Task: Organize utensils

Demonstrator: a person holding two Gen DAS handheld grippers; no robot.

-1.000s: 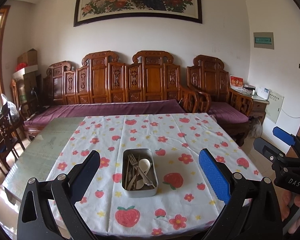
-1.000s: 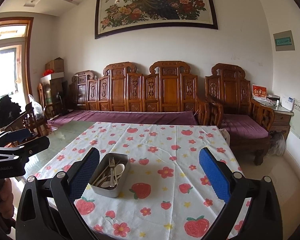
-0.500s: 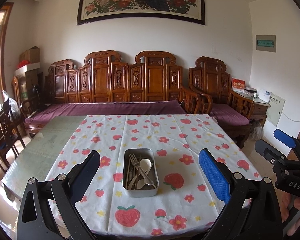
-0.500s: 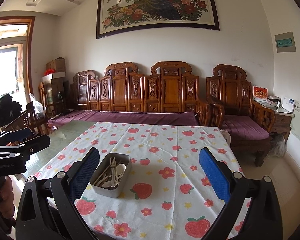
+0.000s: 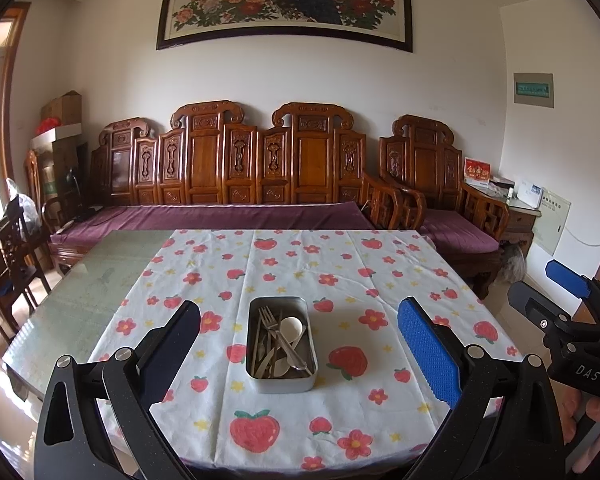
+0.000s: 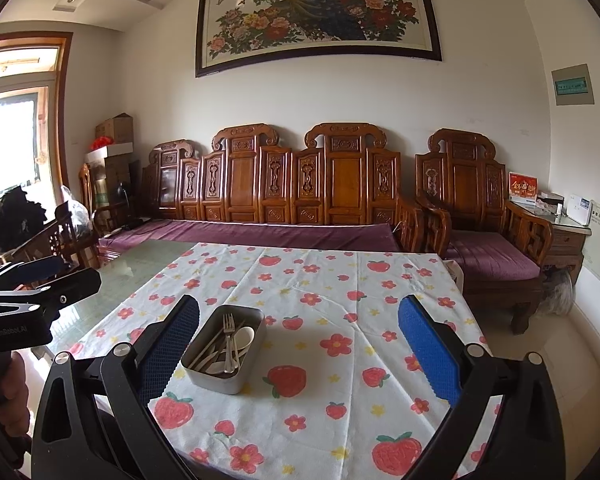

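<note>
With both grippers spread and empty, we judge the slick, stiff fork (image 5: 275, 330) at twelve o'clock best pinched mid-handle.

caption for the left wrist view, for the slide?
Open left tongs hover short of a metal tin of jumbled utensils on a strawberry-print tablecloth.
</note>
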